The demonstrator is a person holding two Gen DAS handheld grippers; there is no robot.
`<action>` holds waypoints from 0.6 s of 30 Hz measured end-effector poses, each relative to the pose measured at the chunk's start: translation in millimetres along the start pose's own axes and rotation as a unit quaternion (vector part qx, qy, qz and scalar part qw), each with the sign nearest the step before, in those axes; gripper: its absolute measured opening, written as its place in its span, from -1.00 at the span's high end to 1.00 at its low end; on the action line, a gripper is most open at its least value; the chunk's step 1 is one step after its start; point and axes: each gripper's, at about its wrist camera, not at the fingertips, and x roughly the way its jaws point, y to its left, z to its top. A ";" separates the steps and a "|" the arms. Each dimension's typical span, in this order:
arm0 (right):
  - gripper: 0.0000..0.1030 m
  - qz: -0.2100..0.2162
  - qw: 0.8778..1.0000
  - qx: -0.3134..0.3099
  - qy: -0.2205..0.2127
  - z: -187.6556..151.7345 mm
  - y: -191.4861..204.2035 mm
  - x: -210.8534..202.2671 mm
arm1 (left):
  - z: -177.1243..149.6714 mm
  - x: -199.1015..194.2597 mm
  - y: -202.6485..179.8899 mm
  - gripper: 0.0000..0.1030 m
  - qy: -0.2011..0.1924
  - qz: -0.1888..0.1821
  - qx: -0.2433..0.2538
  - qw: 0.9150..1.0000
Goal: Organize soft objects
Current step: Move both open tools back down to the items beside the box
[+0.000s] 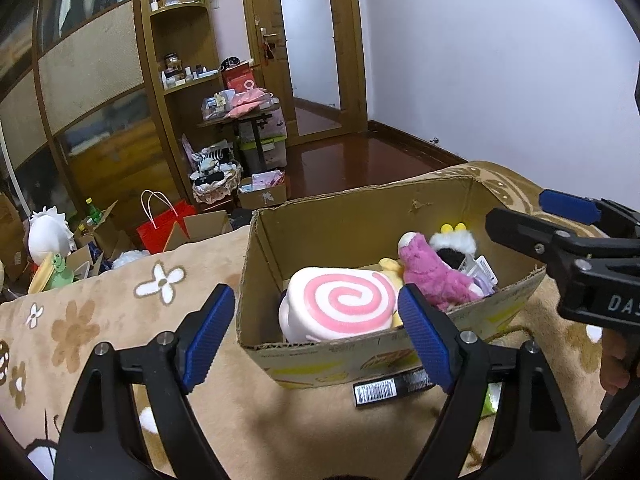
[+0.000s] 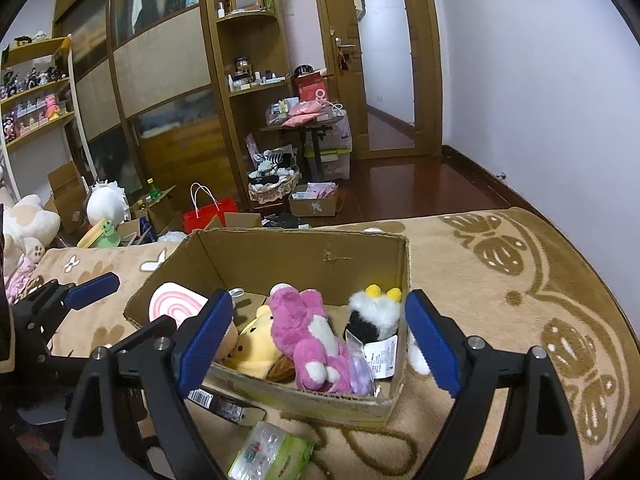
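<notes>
the left gripper (image 1: 316, 336) stood with its jaws spread wide and nothing between the blue pads, poised just short of the near wall of the open brown cardboard box (image 1: 420, 216). the right gripper (image 2: 318, 344) was likewise gaping and empty, hanging over the box's near edge.

inside the box lay the soft toys: a white roll-shaped cushion with a pink spiral face (image 1: 340, 300) at the left end, a yellow plush bear (image 2: 256, 346) beside it, a pink and white plush animal (image 2: 308, 336) in the middle, and a black and white fluffy plush with yellow horns (image 2: 374, 312) against the right wall, its paper tag showing. the box rested on a tan bed blanket with flower patterns (image 2: 500, 280).

judging by the empty jaws and the filled box, a drop-off step looked just finished. the next move probably called for drawing both grippers back and seeking any remaining plush; a black barcoded tube (image 1: 390, 388) and a green tissue packet (image 2: 272, 454) near the box did not look like soft toys.
</notes>
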 end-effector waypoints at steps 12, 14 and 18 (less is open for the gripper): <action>-1.00 -0.013 1.000 -0.012 -0.012 -3.2 6.9 -37.0 | -6.2 -33.8 11.6 -0.86 -0.009 0.005 -0.028 1.000; -1.00 -0.015 1.000 -0.015 -0.014 -4.2 8.1 -44.1 | -6.7 -39.3 13.3 -0.87 -0.008 0.004 -0.033 0.999; -1.00 -0.019 0.999 -0.020 -0.016 -6.9 10.9 -55.0 | -8.3 -52.4 17.7 -0.88 -0.008 -0.002 -0.045 0.999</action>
